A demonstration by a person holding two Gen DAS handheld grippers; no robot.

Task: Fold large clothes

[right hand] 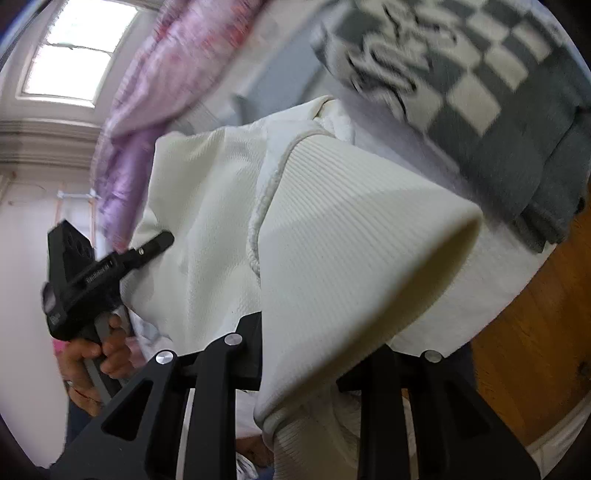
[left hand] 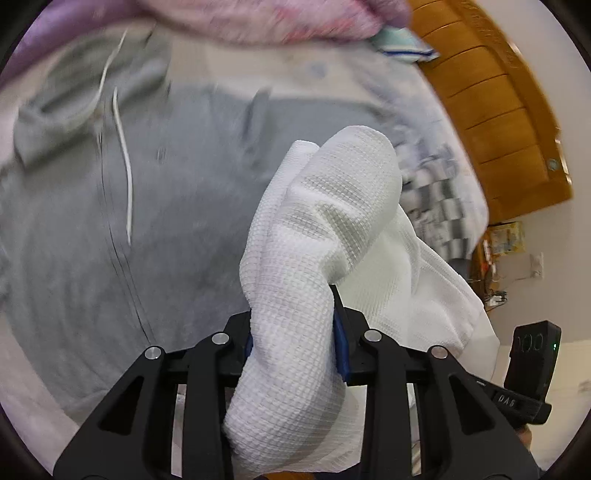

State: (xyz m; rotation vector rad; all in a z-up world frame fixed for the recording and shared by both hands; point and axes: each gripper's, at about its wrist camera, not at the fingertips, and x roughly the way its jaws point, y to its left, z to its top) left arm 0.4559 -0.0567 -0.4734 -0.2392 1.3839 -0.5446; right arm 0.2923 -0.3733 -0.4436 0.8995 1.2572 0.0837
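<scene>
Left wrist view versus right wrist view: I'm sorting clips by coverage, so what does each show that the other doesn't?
Only the left wrist view shows the grey zip hoodie spread flat with its white drawstrings, and the left claw shut on the white waffle-knit garment.

Only the right wrist view shows the window, the person's hand gripping the other tool's handle, and the right claw shut on the garment's ribbed hem.

Both show the white garment, the checkered cloth, the pink blanket and the wooden board.
</scene>
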